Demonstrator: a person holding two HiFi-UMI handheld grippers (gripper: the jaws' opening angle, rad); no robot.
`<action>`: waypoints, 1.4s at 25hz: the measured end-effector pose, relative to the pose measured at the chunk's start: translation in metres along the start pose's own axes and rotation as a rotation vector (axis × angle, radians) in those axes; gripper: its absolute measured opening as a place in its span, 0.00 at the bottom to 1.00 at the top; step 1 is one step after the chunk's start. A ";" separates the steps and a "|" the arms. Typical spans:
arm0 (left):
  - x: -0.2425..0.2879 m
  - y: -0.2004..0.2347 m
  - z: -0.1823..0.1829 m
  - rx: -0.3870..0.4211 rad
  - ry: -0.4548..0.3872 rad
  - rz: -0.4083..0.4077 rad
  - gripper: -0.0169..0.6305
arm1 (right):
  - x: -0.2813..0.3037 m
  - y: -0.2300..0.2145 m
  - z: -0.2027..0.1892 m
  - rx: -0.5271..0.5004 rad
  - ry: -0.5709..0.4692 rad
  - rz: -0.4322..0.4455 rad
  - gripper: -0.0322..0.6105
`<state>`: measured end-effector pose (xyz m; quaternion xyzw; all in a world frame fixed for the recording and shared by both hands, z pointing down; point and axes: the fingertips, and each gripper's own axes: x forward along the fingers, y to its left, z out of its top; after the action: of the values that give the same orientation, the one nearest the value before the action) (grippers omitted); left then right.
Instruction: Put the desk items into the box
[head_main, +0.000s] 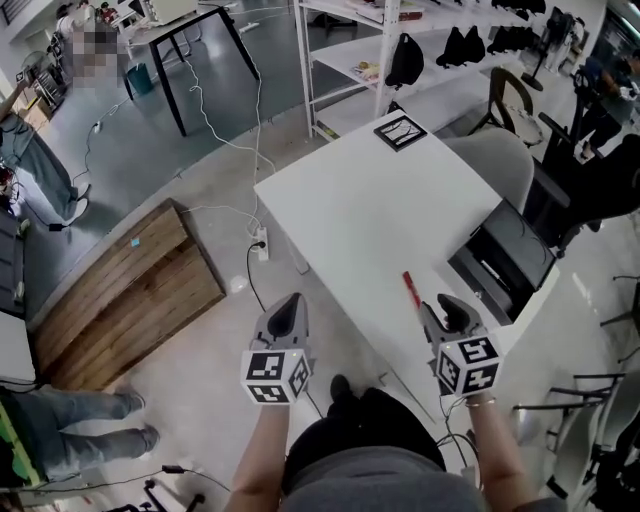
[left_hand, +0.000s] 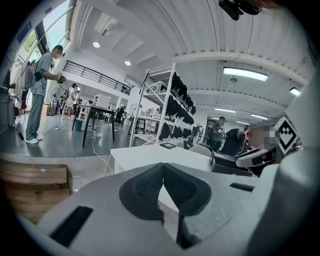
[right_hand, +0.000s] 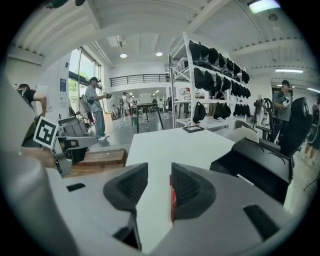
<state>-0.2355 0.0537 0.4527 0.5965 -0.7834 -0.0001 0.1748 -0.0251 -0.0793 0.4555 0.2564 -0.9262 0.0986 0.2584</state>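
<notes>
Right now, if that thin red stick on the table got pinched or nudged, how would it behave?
The red stick looks slim and straight, so probably stiff and light. Lying flat on the smooth table, it would likely slide or roll if nudged. Being narrow, it may slip from the right gripper.

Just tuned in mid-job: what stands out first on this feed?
A slim red item lies on the white table, just ahead of the open right gripper. The black box sits at the table's right edge; the left gripper, shut, hangs over the floor beside the table.
</notes>
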 end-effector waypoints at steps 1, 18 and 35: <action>0.002 -0.001 -0.001 0.003 0.003 -0.006 0.04 | 0.002 0.000 -0.003 -0.005 0.009 0.000 0.29; 0.039 -0.015 -0.006 0.020 0.061 -0.063 0.04 | 0.048 -0.016 -0.038 -0.060 0.186 0.034 0.23; 0.061 -0.018 -0.022 0.019 0.125 -0.061 0.04 | 0.086 -0.031 -0.087 -0.076 0.414 0.051 0.21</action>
<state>-0.2261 -0.0041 0.4867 0.6206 -0.7523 0.0393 0.2176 -0.0349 -0.1142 0.5766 0.1970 -0.8626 0.1206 0.4500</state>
